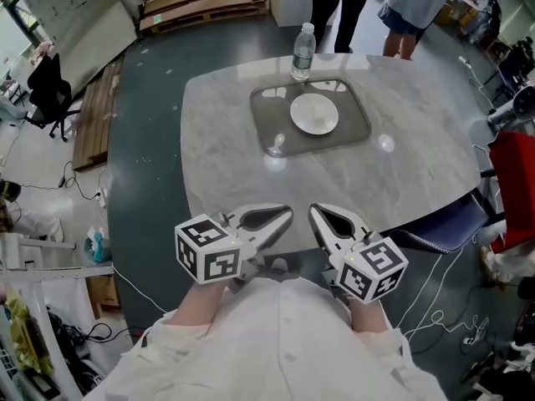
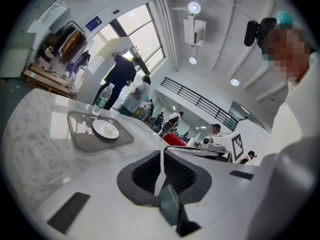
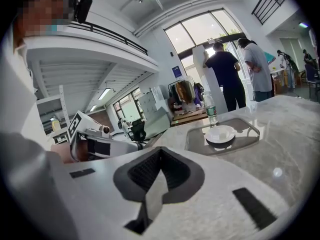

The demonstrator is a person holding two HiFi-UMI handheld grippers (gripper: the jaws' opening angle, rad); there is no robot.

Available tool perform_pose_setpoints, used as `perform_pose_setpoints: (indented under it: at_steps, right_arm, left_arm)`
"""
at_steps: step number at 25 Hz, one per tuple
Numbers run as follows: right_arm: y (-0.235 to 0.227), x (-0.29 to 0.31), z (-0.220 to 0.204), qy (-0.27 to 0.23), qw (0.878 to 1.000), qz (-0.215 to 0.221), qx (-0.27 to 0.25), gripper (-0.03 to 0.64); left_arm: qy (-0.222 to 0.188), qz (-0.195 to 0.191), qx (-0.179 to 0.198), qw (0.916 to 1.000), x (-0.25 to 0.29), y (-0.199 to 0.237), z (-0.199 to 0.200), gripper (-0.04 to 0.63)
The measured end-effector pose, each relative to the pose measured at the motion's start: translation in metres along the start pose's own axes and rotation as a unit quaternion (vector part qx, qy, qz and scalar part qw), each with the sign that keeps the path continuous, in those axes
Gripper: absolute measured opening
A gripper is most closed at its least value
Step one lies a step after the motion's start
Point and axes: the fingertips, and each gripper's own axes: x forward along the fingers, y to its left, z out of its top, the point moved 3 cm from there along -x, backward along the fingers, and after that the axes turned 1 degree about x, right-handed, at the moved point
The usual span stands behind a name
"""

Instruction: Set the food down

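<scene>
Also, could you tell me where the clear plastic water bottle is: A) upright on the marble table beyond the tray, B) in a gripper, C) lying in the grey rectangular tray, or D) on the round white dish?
A: the clear plastic water bottle stands upright on the pale marble table, just past the far rim of the grey rectangular tray.

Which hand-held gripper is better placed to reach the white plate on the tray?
Right, only slightly: the right hand-held gripper lies nearly straight before the plate; the left hand-held gripper sits a little aside. Both are shut and empty.
</scene>
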Motion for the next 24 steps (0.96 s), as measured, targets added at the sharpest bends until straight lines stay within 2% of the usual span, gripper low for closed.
perform_pose_setpoints:
  at_steps: [7, 15, 24]
  right_arm:
    - [-0.011, -0.001, -0.003, 0.015, 1.0, 0.005, -0.005, 0.002]
    - [-0.007, -0.012, -0.02, 0.069, 0.995, 0.062, -0.024, 0.002]
    - [-0.016, -0.015, -0.028, 0.113, 0.988, 0.086, -0.053, 0.002]
  left_arm:
    - [0.01, -0.006, -0.008, 0.9999, 0.006, 0.001, -0.007, 0.031]
    - [0.032, -0.012, -0.006, 0.9994, 0.011, -0.002, -0.017, 0.031]
    - [0.051, -0.007, -0.007, 0.9987, 0.018, 0.003, -0.028, 0.031]
